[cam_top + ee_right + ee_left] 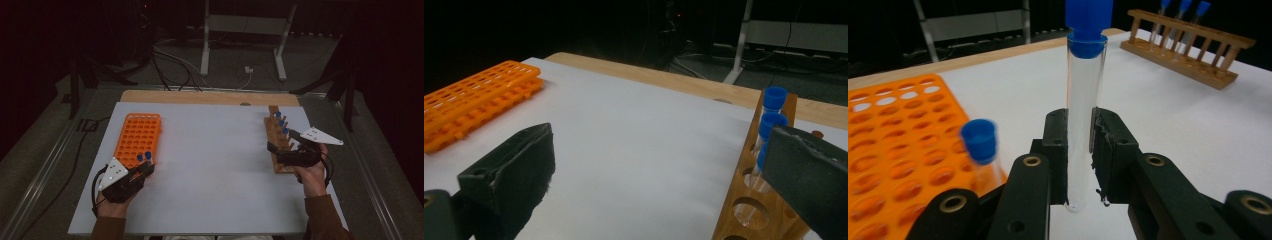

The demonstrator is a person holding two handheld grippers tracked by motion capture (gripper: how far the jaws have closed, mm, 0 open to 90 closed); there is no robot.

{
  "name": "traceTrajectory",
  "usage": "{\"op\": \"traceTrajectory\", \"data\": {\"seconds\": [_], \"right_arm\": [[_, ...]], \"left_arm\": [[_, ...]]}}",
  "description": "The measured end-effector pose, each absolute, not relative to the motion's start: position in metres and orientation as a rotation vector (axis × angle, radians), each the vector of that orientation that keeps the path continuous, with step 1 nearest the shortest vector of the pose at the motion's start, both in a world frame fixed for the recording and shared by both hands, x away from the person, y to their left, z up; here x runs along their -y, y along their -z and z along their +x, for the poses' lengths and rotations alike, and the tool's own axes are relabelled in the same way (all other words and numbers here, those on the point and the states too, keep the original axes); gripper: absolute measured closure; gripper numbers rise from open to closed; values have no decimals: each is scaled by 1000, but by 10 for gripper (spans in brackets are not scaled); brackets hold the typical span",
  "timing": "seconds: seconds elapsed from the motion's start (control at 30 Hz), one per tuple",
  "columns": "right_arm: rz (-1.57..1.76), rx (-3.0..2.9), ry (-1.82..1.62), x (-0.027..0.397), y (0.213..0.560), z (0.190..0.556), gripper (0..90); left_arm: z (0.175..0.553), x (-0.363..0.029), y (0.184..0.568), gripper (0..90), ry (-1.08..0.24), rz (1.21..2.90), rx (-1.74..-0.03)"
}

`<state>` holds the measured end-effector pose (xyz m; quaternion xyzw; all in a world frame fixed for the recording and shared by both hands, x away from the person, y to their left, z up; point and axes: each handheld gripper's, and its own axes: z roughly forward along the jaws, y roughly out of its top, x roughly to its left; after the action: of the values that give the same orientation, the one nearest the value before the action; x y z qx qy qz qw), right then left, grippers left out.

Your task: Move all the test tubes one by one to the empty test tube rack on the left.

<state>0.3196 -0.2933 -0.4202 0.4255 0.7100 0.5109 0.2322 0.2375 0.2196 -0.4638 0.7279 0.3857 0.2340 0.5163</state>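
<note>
My left gripper (1079,150) is shut on a clear test tube (1085,105) with a blue cap, held upright just off the near right corner of the orange rack (893,125). A second blue-capped tube (979,142) stands in that rack's near edge. From above, the left gripper (146,168) sits at the orange rack's (137,135) near end, with the held tube's cap (148,155) above it. My right gripper (659,170) stands open, and one jaw reaches over the wooden rack (749,200). That rack holds blue-capped tubes (774,100).
The white table top (210,165) lies between the two racks. The wooden rack (278,142) runs along the right side under the right gripper (281,141). Cables and a metal stand's legs (205,50) lie on the floor beyond the table.
</note>
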Motion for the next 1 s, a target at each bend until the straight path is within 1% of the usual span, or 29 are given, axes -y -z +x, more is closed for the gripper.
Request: {"op": "traceTrajectory", "data": {"seconds": [0.33, 0.57, 0.8, 1.0], "right_arm": [[1181, -1938, -1409, 298, 420, 320, 10], [1184, -1936, -1410, 298, 420, 320, 10], [1188, -1934, -1415, 297, 421, 320, 11], [1184, -1937, -1415, 296, 421, 321, 11]], "left_arm": [[231, -241, 465, 780, -604, 1713, -977], [229, -257, 466, 780, -657, 1669, -1026], [240, -266, 471, 780, -689, 1629, -1101], [249, -262, 474, 780, -693, 1637, -1105]]}}
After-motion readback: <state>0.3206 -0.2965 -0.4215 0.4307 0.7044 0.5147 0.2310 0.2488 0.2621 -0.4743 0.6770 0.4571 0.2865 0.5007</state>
